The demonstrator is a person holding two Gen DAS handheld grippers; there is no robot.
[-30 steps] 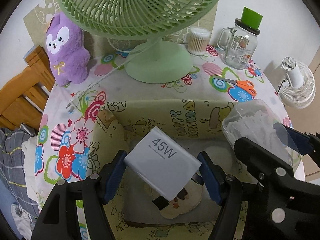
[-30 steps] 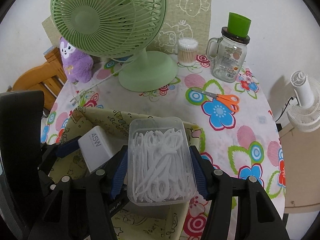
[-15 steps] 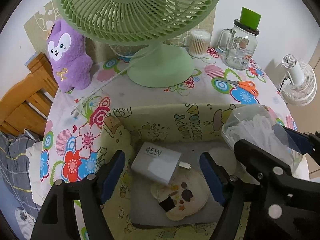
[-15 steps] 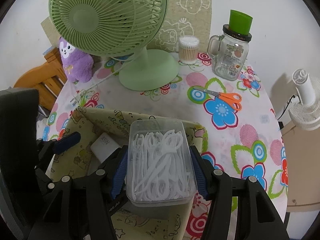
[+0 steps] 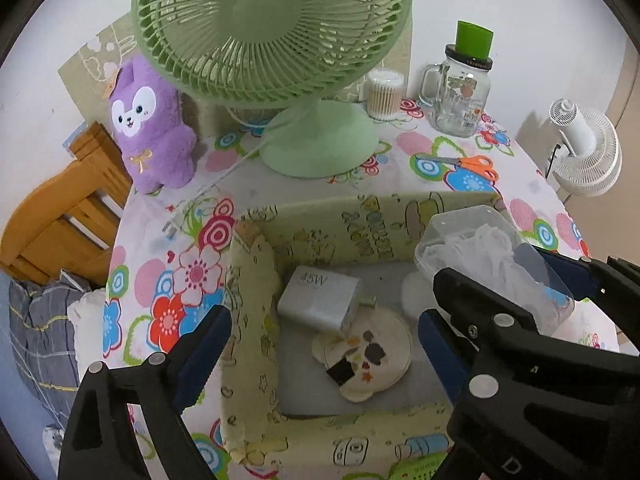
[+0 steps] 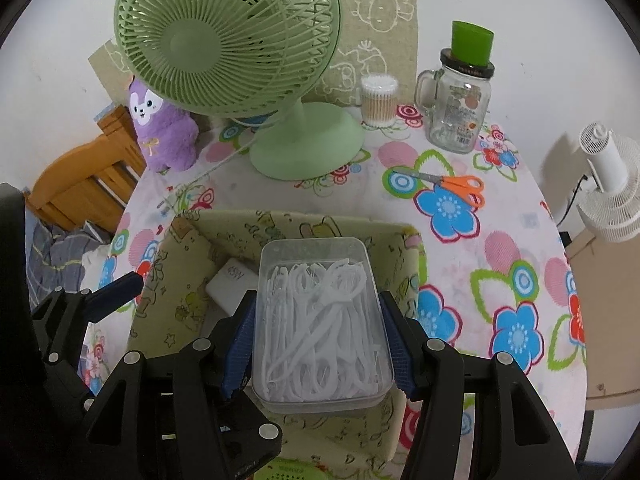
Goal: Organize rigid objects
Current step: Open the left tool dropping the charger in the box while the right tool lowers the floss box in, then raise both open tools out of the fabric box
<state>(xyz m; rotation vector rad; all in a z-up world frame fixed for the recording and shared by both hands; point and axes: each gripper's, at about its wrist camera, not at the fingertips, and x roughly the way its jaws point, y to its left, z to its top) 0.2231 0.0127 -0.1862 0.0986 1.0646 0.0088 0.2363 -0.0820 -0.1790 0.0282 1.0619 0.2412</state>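
The left hand-held gripper (image 5: 320,354) hangs over the fabric bin (image 5: 248,312), its jaws just opened wide with nothing pressed between them; the white charger (image 5: 318,298) lies on the bin floor just ahead of its fingertips, touching a bear-shaped coaster (image 5: 366,354); to its right, the right hand-held gripper (image 6: 320,340) is clamped on the clear box of floss picks (image 6: 320,320), held above the bin's right half; to place it well, I would lower it level into the bare floor beside the charger, then part the jaws only once it rests.
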